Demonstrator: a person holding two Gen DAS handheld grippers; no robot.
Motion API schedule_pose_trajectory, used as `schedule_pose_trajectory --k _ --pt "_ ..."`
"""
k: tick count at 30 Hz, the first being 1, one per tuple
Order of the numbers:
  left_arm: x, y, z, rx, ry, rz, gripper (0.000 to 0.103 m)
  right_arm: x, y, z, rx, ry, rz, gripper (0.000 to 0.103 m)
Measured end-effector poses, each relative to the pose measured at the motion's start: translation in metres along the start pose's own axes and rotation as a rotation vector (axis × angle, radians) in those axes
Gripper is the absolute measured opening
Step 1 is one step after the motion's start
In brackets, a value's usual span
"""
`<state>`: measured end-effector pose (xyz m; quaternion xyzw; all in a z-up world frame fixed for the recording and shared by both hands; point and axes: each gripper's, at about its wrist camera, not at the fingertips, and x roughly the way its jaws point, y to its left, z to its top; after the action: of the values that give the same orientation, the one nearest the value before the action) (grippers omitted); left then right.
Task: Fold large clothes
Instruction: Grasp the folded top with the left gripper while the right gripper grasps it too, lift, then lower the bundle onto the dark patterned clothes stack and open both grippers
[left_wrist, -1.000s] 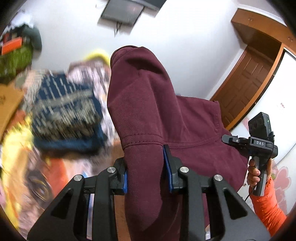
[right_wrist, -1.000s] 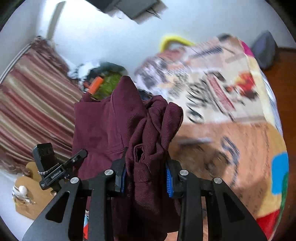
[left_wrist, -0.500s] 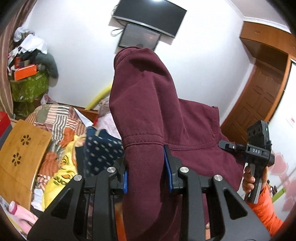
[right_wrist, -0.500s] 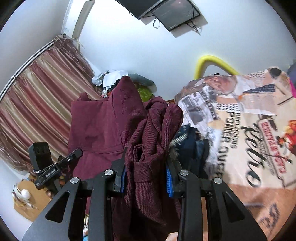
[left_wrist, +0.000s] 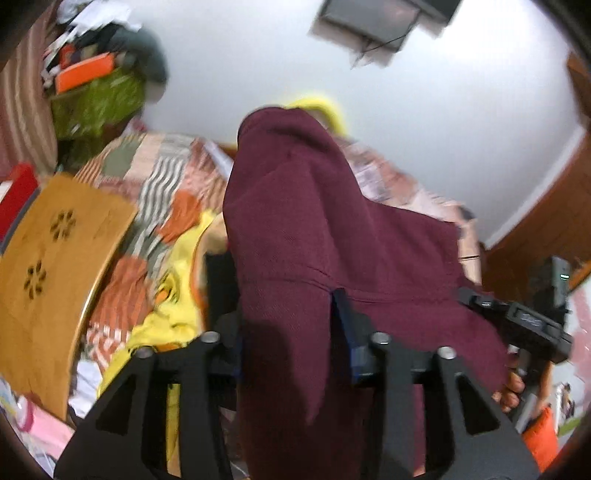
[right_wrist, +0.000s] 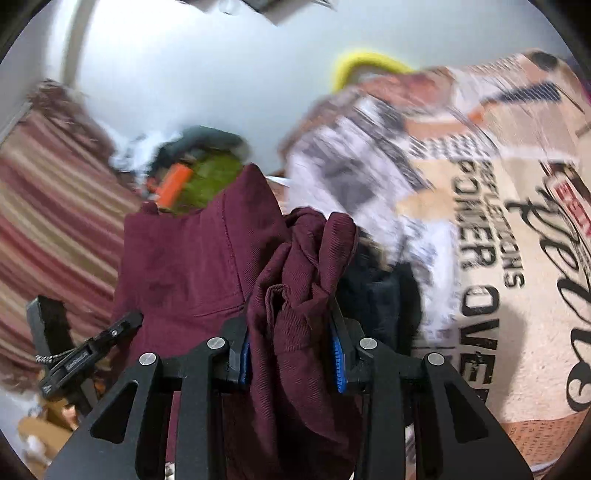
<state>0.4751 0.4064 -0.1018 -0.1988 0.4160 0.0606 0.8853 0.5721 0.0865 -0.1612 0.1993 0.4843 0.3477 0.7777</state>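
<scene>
Maroon twill garment (left_wrist: 325, 236), large, heavy cotton with stitched seams: held up in the air between both grippers, above a bed.

Left gripper (left_wrist: 291, 332), black two-finger frame with blue pads: jaws opening, a broad fold of the maroon cloth standing between them and rising toward 12 o'clock; the left pad looks to have come off the cloth (motion blur, so contact at the right pad cannot be told).

Right gripper (right_wrist: 291, 347), same make: jaws opening slightly, yet both blue pads (right_wrist: 338, 365) press a thick bunched wad of the same garment (right_wrist: 295, 295), which still fills the gap.

Bed cover (right_wrist: 517, 221), cream printed fabric with large black lettering: at 3 o'clock in the right wrist view, beneath and beyond the garment.

Patchwork quilt (left_wrist: 155, 177), striped grey, orange and peach: at 10 o'clock in the left wrist view.

Wooden board (left_wrist: 55, 266), tan, with flower-shaped cut-outs: at 9 o'clock, same view.

Yellow cloth (left_wrist: 173, 295), crumpled: just left of the left gripper.

Person's hand (left_wrist: 513, 387), orange sleeve (left_wrist: 539, 435) below it: at 4 o'clock in the left wrist view, gripping the right gripper's handle.

Striped curtain (right_wrist: 48, 206), red and beige: at 9 o'clock in the right wrist view.
</scene>
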Motion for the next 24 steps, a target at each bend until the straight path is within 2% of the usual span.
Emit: schedule_pose_trajectory --k 4,8,10,13,15,19,21,24 --pt "-0.001 0.003 -0.010 -0.003 -0.032 -0.004 0.057 -0.007 0.003 0.003 -0.023 -0.004 -0.038 0.038" --pt "-0.020 -0.003 -0.011 0.035 -0.036 0.073 0.057 -0.041 0.030 -0.005 -0.197 -0.051 -0.188 0.041" --pt "-0.036 -0.012 -0.014 0.058 -0.061 0.100 0.057 -0.061 0.036 -0.009 -0.241 -0.072 -0.201 0.041" --pt "-0.075 -0.035 -0.027 0.111 -0.131 0.152 0.057 -0.103 0.047 -0.020 -0.297 -0.121 -0.201 0.041" --pt "-0.104 -0.052 -0.037 0.151 -0.182 0.151 0.057 -0.132 0.056 -0.029 -0.335 -0.168 -0.193 0.041" --pt "-0.163 -0.085 -0.057 0.183 -0.282 0.087 0.057 -0.184 0.085 -0.051 -0.434 -0.264 -0.170 0.041" --pt "-0.203 -0.106 -0.076 0.212 -0.351 0.049 0.057 -0.222 0.105 -0.073 -0.494 -0.346 -0.163 0.041" --pt "-0.260 -0.136 -0.106 0.271 -0.465 0.048 0.057 -0.264 0.129 -0.105 -0.562 -0.448 -0.130 0.041"
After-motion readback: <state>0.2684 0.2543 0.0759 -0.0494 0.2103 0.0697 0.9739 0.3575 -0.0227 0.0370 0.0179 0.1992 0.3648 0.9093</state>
